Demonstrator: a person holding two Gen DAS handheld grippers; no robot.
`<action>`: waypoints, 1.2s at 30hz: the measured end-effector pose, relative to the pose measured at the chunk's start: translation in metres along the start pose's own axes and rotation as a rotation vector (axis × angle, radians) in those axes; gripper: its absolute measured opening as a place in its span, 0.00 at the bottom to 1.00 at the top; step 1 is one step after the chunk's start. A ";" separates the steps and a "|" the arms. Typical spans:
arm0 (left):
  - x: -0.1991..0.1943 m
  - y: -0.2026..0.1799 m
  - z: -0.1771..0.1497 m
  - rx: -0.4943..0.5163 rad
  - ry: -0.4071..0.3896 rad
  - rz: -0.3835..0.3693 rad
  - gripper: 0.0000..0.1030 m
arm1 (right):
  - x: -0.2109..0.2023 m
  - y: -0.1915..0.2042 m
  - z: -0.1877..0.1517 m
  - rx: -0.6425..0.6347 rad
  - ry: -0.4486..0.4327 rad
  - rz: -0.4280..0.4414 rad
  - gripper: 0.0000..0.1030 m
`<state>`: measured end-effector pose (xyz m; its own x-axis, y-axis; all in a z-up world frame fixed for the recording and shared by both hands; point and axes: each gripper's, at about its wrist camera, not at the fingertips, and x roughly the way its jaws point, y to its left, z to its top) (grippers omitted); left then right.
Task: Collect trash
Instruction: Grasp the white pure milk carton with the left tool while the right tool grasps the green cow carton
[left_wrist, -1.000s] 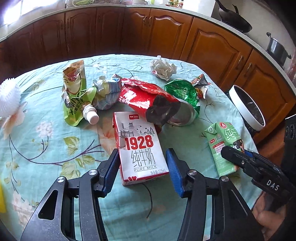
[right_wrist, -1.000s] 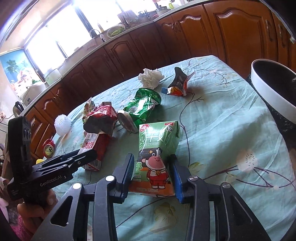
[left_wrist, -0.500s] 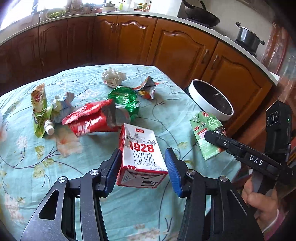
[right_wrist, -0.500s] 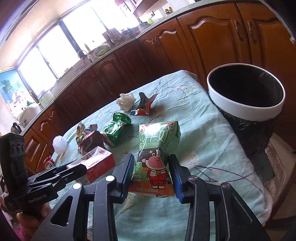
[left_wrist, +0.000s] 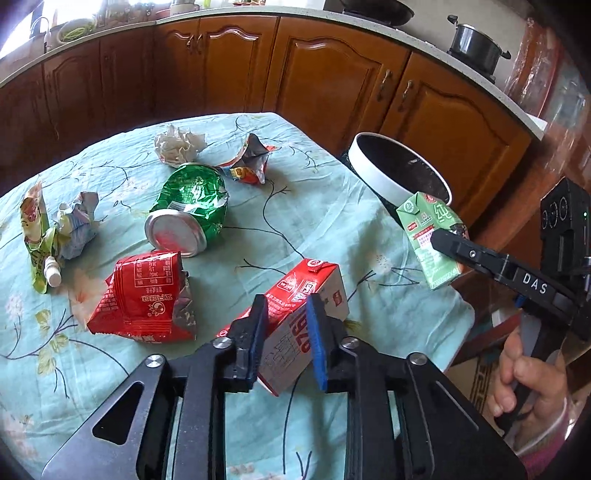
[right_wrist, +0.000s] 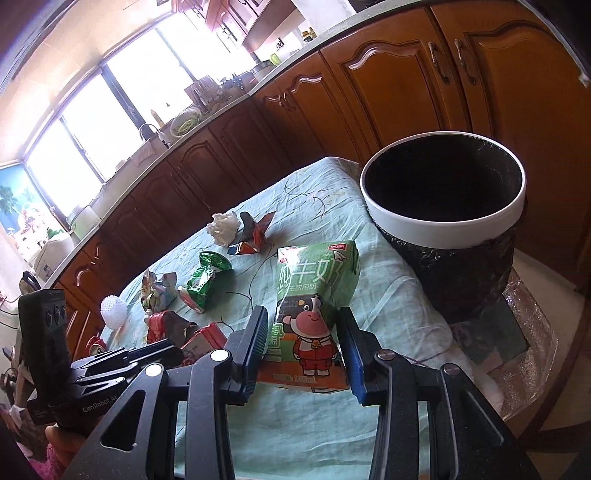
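Observation:
My left gripper (left_wrist: 286, 338) is shut on a red and white milk carton (left_wrist: 306, 295), held tilted above the table. My right gripper (right_wrist: 304, 347) is shut on a green milk carton (right_wrist: 314, 291), lifted near the table's right edge; this carton also shows in the left wrist view (left_wrist: 430, 236). A white-rimmed black bin (right_wrist: 443, 192) stands just off the table, right of the green carton. It shows in the left wrist view (left_wrist: 373, 168) too.
On the teal flowered tablecloth (left_wrist: 295, 221) lie a red snack bag (left_wrist: 144, 295), a crushed green can (left_wrist: 188, 206), a crumpled tissue (left_wrist: 177, 144), a torn wrapper (left_wrist: 247, 162) and a green pouch (left_wrist: 37, 236). Wooden cabinets (left_wrist: 332, 74) stand behind.
Both grippers have lifted their cartons and swung right toward the bin. The red carton has tilted onto its edge in the left jaws. The bin looms larger in the right wrist view.

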<state>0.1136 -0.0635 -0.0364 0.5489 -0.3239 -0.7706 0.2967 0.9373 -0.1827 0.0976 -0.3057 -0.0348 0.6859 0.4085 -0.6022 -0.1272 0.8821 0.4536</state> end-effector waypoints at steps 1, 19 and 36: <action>0.002 0.000 -0.001 0.010 0.007 0.007 0.35 | 0.000 -0.001 0.000 0.004 -0.001 0.000 0.38; 0.038 -0.024 -0.017 0.227 0.130 0.013 0.59 | -0.007 -0.020 -0.003 0.056 -0.013 -0.002 0.38; 0.029 -0.035 0.015 0.140 0.026 -0.049 0.44 | -0.017 -0.034 0.012 0.049 -0.045 -0.013 0.38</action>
<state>0.1309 -0.1072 -0.0427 0.5111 -0.3635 -0.7789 0.4295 0.8930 -0.1349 0.0994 -0.3452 -0.0319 0.7188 0.3855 -0.5786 -0.0841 0.8743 0.4780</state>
